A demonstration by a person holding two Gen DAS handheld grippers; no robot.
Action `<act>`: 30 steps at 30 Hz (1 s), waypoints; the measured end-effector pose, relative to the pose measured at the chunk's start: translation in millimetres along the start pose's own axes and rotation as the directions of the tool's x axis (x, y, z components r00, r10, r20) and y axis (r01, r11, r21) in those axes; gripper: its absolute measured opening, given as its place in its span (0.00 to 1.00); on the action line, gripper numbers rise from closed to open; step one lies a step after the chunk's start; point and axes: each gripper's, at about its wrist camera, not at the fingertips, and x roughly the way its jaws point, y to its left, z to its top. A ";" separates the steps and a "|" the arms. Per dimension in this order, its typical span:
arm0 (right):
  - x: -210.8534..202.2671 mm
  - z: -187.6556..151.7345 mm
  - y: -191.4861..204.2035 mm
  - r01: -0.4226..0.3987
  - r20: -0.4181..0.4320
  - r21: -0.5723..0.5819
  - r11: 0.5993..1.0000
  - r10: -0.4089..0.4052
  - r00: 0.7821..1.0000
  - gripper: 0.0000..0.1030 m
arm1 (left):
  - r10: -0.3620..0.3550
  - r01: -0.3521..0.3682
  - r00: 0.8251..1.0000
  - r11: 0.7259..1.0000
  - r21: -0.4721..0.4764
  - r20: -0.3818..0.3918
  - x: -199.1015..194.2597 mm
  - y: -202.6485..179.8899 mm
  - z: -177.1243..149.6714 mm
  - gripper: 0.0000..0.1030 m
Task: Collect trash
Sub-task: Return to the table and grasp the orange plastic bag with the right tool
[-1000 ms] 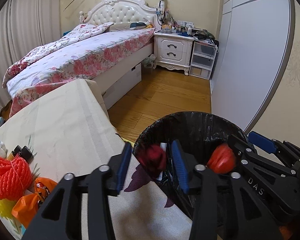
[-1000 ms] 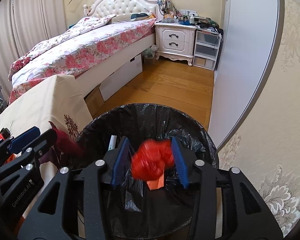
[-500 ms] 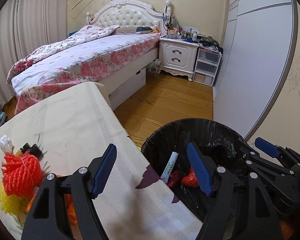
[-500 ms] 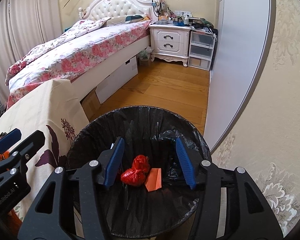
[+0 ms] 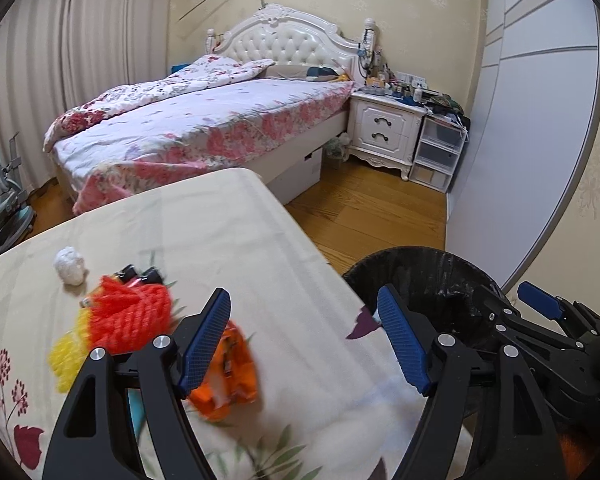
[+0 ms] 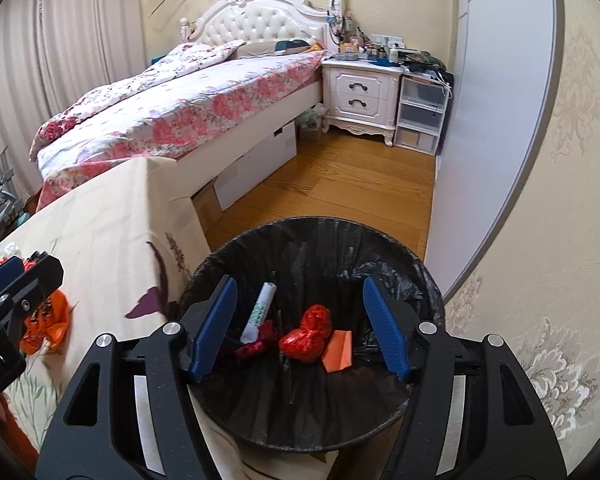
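A black-lined trash bin stands beside the cloth-covered table. Inside lie a red crumpled bag, an orange paper, a dark red wrapper and a white tube. My right gripper is open and empty above the bin. My left gripper is open and empty over the table's right edge. On the table lie a red net ball, a yellow net, an orange wrapper, a white paper wad and small black items.
A bed with floral bedding stands behind the table. A white nightstand and clear drawers stand at the back wall. A grey wardrobe door and wallpapered wall flank the bin. Wooden floor lies between.
Both grippers opened and dropped their red trash into the bin. My left gripper then swung left from the bin to over the table. My right gripper rose slightly.
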 end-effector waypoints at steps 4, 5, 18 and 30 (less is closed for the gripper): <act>-7.6 -0.9 19.3 -0.030 0.006 -0.029 0.999 0.031 1.000 0.62 | 0.031 -0.031 0.999 0.999 -0.026 0.014 -14.9 19.2 -3.7 0.72; -9.8 -0.9 24.8 -0.038 0.009 -0.038 0.999 0.038 0.999 0.62 | 0.038 -0.037 0.999 0.999 -0.034 0.017 -18.4 25.5 -5.1 0.72; -28.3 -4.5 100.2 -0.149 0.008 -0.146 0.978 0.152 0.988 0.63 | 0.182 -0.175 0.983 0.972 -0.157 0.026 -58.3 111.5 -28.1 0.72; -43.1 -9.4 164.7 -0.223 0.002 -0.243 0.944 0.231 0.973 0.64 | 0.308 -0.305 0.951 0.912 -0.273 -0.034 -71.8 194.2 -59.6 0.72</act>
